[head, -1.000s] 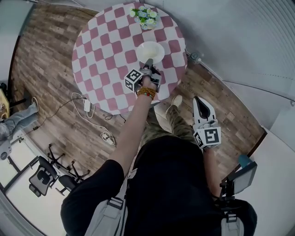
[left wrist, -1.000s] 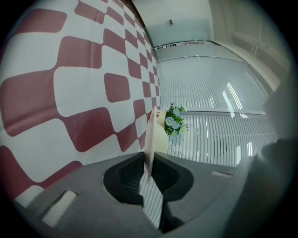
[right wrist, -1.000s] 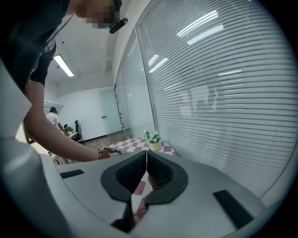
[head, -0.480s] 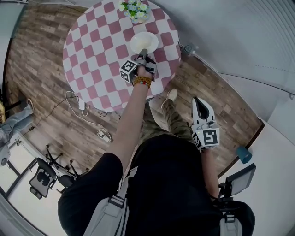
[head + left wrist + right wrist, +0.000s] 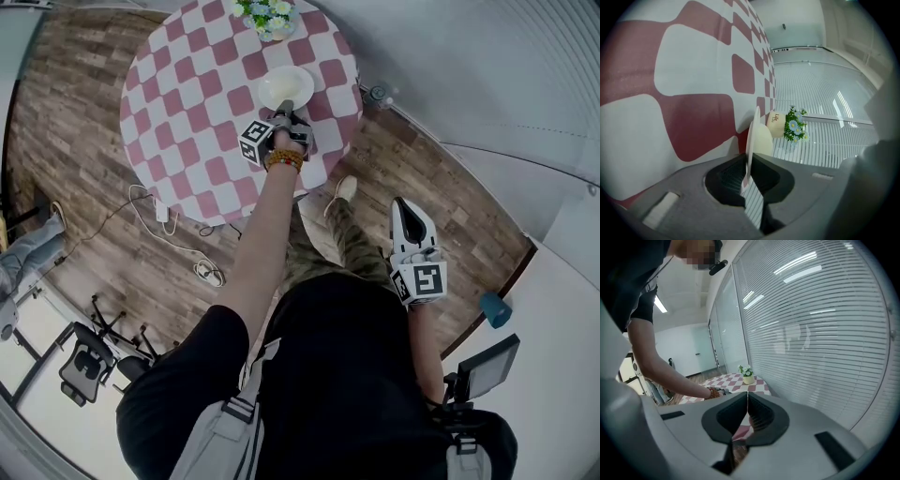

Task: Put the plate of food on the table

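A white plate [image 5: 287,86] rests over the round table [image 5: 187,103] with its red and white checked cloth, near the table's right side. My left gripper [image 5: 285,109] reaches out over the table and is shut on the plate's near rim. In the left gripper view the plate [image 5: 755,138] is seen edge-on between the jaws, with my left gripper [image 5: 747,174] clamped on its rim. My right gripper [image 5: 409,214] hangs by the person's right side above the wooden floor, shut and holding nothing. In the right gripper view its jaws meet at my right gripper [image 5: 747,400].
A small pot of flowers [image 5: 267,17] stands at the table's far edge, just beyond the plate, also the pot of flowers [image 5: 787,125]. White cables [image 5: 173,225] lie on the floor left of the table. A blue cup [image 5: 494,309] sits at the right. Blinds line the wall.
The left gripper has carried the plate a little farther over the table, toward the flowers. The right gripper has stayed by the person's side.
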The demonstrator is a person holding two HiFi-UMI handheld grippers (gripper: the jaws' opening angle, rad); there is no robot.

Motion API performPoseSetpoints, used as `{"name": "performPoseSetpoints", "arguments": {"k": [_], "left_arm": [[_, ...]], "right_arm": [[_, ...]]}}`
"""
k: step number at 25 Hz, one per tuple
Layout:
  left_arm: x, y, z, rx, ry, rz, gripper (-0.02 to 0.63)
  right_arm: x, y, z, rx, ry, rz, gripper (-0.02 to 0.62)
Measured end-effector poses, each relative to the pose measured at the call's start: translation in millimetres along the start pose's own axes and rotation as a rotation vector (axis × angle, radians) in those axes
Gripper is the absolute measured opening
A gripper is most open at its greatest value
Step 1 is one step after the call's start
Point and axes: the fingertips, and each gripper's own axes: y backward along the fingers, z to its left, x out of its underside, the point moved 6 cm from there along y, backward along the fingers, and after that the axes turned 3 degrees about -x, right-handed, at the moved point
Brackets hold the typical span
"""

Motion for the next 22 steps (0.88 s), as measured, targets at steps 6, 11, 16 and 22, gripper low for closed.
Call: {"name": "performPoseSetpoints", "arguments": {"k": [6, 11, 16, 22], "left_arm": [[-2.4, -2.2, 5.6, -0.018, 0.009, 0.001, 0.025], [-2.3, -4.4, 9.4, -0.043, 0.003, 0.006, 0.025], [-7.6, -3.6, 9.2, -0.096, -0.059, 0.005, 0.026], [-7.8, -3.4, 8.1, -0.142, -0.071, 0.021, 0.026]], "right_arm": [[1.6, 0.8, -0.3, 0.002, 0.001, -0.005, 0.012], [1.3, 1.0, -1.6, 0.005, -0.003, -0.005, 0.012], [1.2, -1.3, -2.8, 0.010, -0.013, -0.017, 0.012], [2.3, -0.6, -5.9, 0.018, -0.028, -0.023, 0.012]]}}
